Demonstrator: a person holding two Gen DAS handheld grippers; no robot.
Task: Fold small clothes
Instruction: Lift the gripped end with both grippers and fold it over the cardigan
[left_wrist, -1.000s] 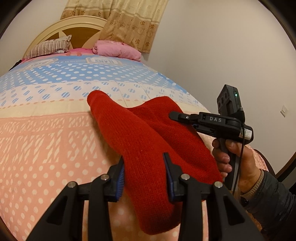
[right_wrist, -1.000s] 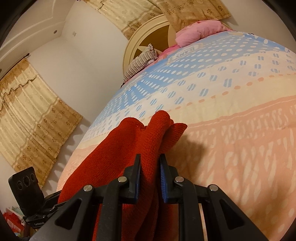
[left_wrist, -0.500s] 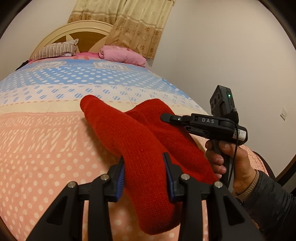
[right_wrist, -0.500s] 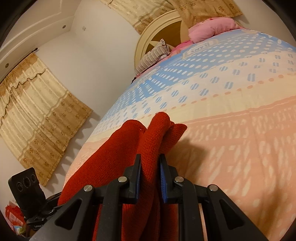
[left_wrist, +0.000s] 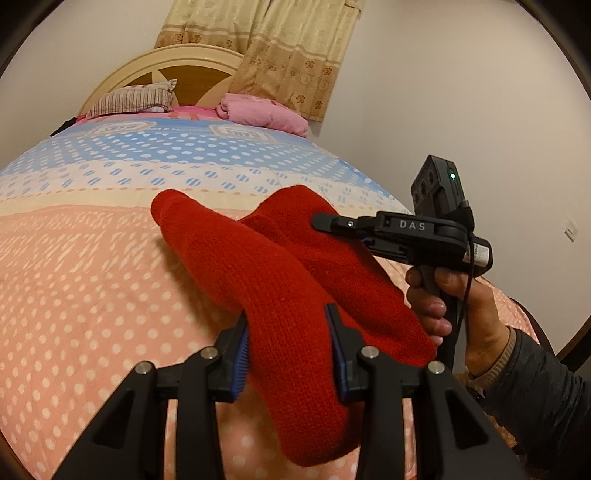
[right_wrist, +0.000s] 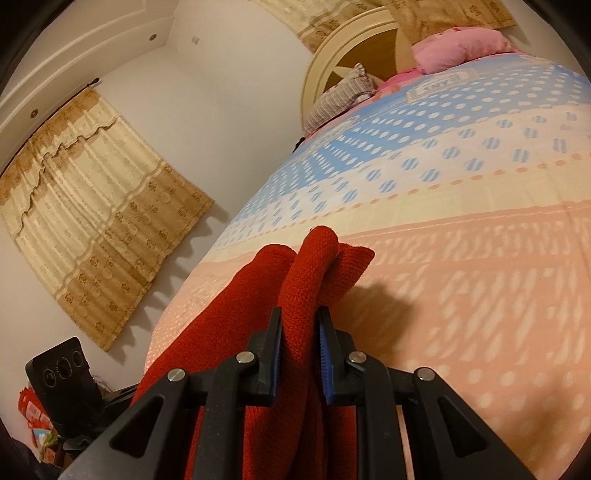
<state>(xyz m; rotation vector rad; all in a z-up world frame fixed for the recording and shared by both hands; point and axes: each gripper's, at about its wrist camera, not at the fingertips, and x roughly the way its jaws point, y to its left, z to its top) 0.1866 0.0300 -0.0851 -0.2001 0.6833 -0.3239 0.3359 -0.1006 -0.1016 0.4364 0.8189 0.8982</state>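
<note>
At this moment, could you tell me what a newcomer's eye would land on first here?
A bright red knitted garment is held up above the dotted peach-and-blue bedspread, pinched in the jaws of both the left gripper and the right gripper. Far behind, a pink pillow lies by the headboard.

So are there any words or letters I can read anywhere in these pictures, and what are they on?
"DAS": white letters on the side of the black right gripper.
White label on that gripper's rear end: print too small to read.
Boxed patterns on the dotted blue, white and peach bedspread: may be letters, too blurred to read.
Red knitted garment: no writing.
</note>
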